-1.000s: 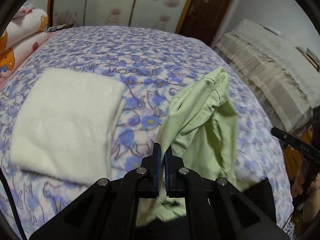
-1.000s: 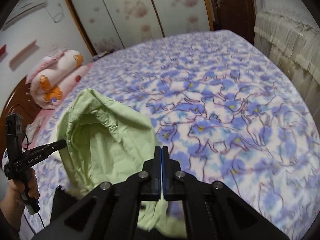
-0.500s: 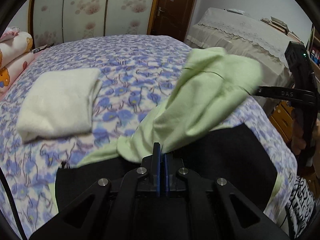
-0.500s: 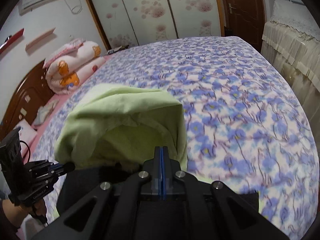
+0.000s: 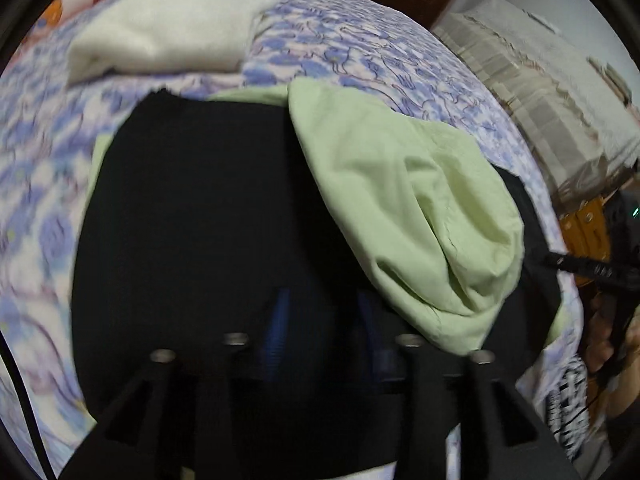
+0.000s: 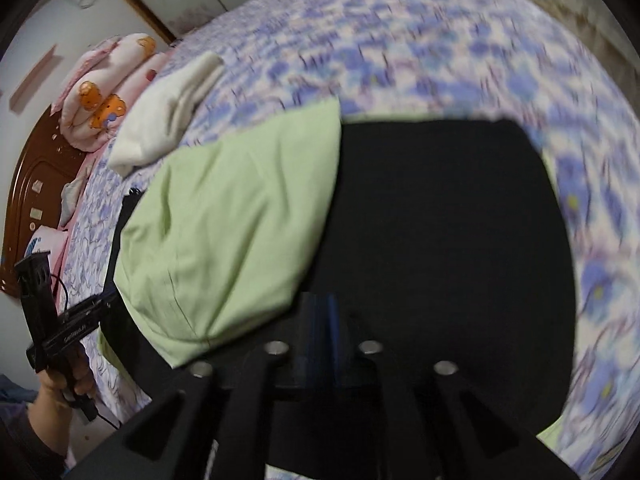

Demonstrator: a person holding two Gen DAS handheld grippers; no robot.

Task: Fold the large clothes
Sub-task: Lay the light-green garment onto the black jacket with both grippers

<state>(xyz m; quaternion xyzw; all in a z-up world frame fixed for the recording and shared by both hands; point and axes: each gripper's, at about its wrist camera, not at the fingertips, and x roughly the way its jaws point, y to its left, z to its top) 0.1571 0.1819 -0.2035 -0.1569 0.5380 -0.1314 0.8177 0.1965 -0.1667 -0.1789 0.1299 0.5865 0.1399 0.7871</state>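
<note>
A garment with a black body point(image 5: 208, 208) and a light green part point(image 5: 404, 208) lies on the bed near its foot. The green part is folded over the black body; it also shows in the right wrist view point(image 6: 232, 236), beside the black body point(image 6: 440, 232). My left gripper point(image 5: 324, 320) is open, its blue pads apart just above the black cloth. My right gripper point(image 6: 320, 320) has its blue pads close together over the black cloth; whether cloth is between them I cannot tell. Both views are blurred.
A folded white garment point(image 5: 168, 36) lies further up the blue flowered bedspread point(image 5: 380, 64). A rolled pink quilt point(image 6: 108, 92) lies by the wooden headboard point(image 6: 32, 184). A covered cabinet point(image 5: 552, 92) stands right of the bed.
Both grippers came down to the bed with the garment, which now lies with green over black. My left gripper, shut on the cloth before, has opened. The right gripper's pads still stand together.
</note>
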